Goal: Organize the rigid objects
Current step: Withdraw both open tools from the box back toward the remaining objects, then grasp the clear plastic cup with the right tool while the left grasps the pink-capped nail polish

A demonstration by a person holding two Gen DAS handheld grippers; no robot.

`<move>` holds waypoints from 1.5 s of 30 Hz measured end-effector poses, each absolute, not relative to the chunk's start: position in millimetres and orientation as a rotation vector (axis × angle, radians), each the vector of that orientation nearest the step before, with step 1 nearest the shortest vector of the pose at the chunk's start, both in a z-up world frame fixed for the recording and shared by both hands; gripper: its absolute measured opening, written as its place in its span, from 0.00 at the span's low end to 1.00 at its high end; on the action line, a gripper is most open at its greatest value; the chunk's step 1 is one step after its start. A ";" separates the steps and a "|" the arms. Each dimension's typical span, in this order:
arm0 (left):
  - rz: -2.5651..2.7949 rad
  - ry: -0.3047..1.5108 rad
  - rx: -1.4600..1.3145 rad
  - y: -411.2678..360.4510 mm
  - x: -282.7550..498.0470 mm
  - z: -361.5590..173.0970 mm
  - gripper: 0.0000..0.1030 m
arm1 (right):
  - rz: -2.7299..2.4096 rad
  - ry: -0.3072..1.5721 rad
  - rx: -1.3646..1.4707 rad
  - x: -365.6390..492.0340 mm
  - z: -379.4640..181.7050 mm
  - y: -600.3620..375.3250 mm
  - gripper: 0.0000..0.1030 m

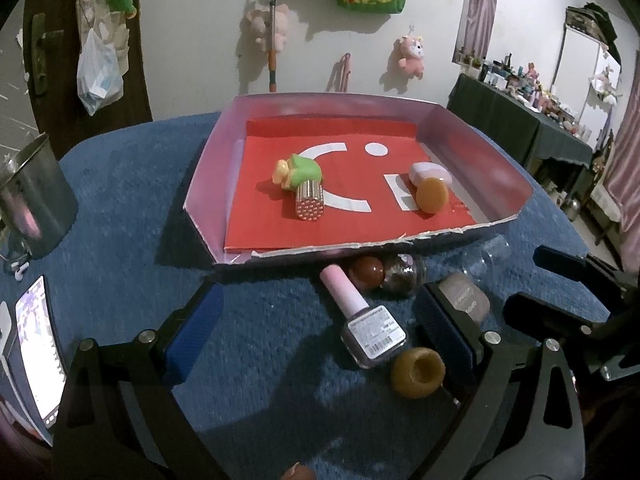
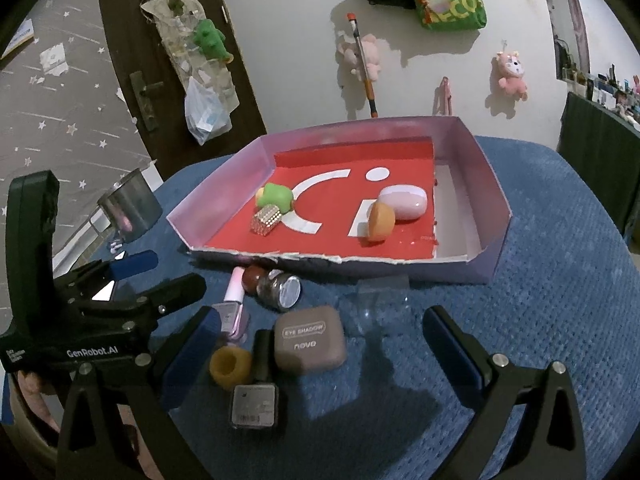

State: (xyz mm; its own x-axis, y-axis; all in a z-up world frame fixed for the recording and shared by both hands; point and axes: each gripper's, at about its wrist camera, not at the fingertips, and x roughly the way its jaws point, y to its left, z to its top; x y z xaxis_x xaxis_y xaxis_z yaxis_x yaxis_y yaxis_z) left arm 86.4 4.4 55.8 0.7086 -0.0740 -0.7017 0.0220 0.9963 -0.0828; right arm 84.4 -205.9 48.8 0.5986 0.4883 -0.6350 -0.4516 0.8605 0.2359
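With both grippers gaping empty, clutter crowds the tray's torn edge
Left gripper (image 1: 316, 336) closing on the pink-capped nail polish bottle (image 1: 362, 320) could knock the amber ring (image 1: 418, 372); right gripper (image 2: 320, 344) straddles the eyeshadow case (image 2: 310, 340)

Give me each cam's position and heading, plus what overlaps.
Left wrist: on the left gripper, low over the blue cloth, facing the cardboard tray and the wall behind; both its fingers show, open, and the right gripper at the right edge.
Right wrist: on the right gripper, further right, same heading; its open fingers show, the left gripper at left.
Shared: tray, pink-capped polish bottle, eye shadow case, yellow ring, metal cup.
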 end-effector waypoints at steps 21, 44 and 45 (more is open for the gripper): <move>-0.056 0.831 -0.092 4.8 70.3 38.0 0.96 | 0.531 0.773 0.015 64.0 32.5 -201.9 1.00; -0.076 0.870 -0.127 8.2 57.9 23.6 0.96 | 0.556 0.768 -0.072 37.6 14.2 -191.7 1.00; -0.075 0.871 -0.131 8.8 58.0 23.8 0.96 | 0.558 0.771 -0.082 36.5 11.9 -189.5 1.00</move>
State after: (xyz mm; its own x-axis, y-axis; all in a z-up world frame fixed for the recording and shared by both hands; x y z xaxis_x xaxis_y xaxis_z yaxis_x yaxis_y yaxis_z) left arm 58.0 8.8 23.8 0.6422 -0.1193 -0.7572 0.0124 0.9893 -0.1454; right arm 36.5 -189.5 11.9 0.5808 0.4477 -0.6799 -0.5059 0.8529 0.1294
